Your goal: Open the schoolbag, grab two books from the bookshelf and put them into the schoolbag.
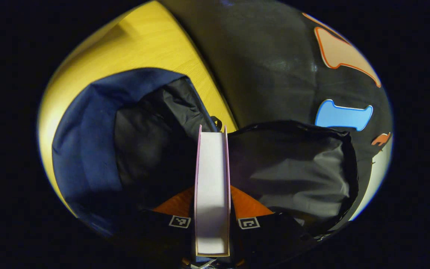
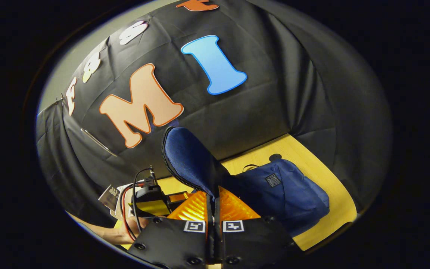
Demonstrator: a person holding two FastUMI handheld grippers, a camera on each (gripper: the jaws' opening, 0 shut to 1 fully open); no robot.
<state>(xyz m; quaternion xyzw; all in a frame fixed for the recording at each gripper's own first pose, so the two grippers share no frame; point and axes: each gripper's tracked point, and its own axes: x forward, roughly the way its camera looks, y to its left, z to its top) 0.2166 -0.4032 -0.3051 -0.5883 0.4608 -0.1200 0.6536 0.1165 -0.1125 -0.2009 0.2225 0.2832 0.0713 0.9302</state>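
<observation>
step: loading a book. your left gripper (image 1: 212,209) is clamped on the book (image 1: 212,179), poised over the schoolbag (image 1: 88,145) mouth on the table (image 1: 151,45). your right gripper (image 2: 213,216) pinches the flap (image 2: 189,157) up. next, i judge: lower the book in, then release.

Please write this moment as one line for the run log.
left hand-held gripper: shut on book, over open schoolbag | right hand-held gripper: shut on schoolbag flap, lifted
</observation>
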